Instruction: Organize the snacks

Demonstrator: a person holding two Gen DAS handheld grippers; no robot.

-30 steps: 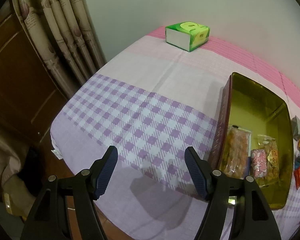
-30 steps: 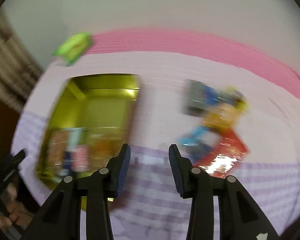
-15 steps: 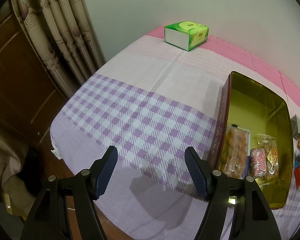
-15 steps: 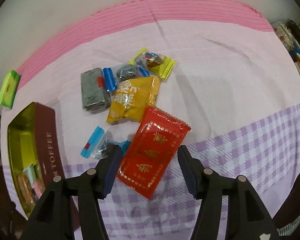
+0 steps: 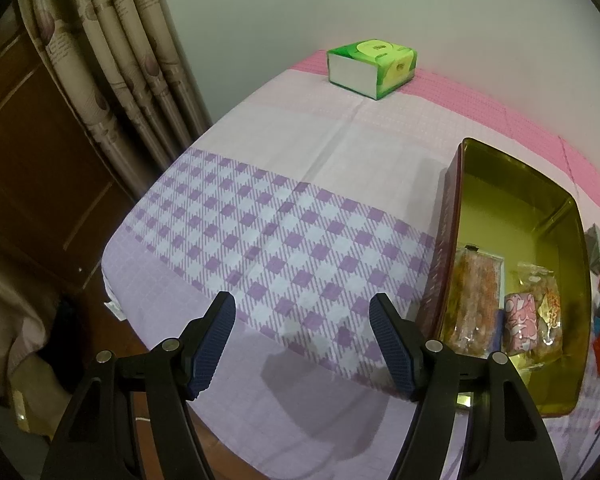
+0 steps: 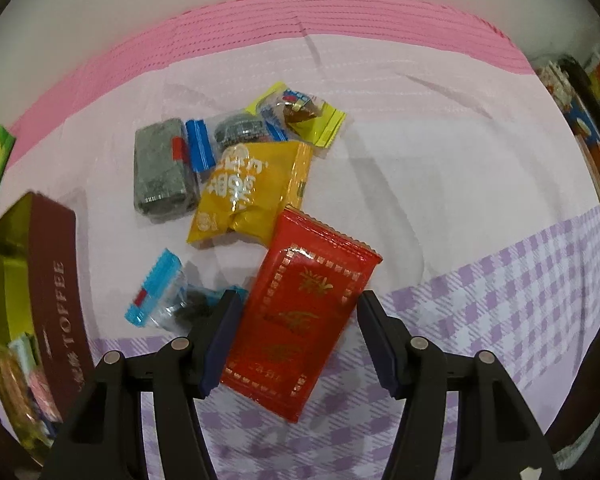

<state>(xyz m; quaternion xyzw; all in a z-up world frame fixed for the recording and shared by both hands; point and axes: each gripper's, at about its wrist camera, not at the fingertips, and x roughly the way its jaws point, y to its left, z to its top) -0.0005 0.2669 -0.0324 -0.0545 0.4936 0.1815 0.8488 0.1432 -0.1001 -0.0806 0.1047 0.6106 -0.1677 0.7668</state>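
Right wrist view looks steeply down on a loose heap of snacks on the cloth-covered tabletop [image 6: 440, 168]. The right claw [image 6: 294, 320] has just been opening; its jaws stand spread to either side of the flat red foil packet with gold print [image 6: 300, 312], whose near half lies between them, and neither pad presses on it. Just beyond the red packet lies a yellow crinkled snack bag [image 6: 252, 192], partly under the red packet's far corner. Beside that is a grey wrapped bar [image 6: 160, 172], and farther back a clear-and-yellow wrapped sweet [image 6: 300, 114]. A small clear wrapper with blue ends [image 6: 160, 292] lies just beside the left jaw. At the left edge stands the maroon "TOFFEE" tin with a gold inside [image 6: 58, 280].

Left wrist view shows what the other does not: the tin's inside [image 5: 512, 208], with a few wrapped snacks [image 5: 520, 312] at its near end and the far end bare. The left claw [image 5: 302, 338] hangs spread over the purple checked part of the cloth, nothing between its jaws, the tin just to its right. A green tissue box [image 5: 374, 66] sits at the far edge near the curtain [image 5: 112, 60].
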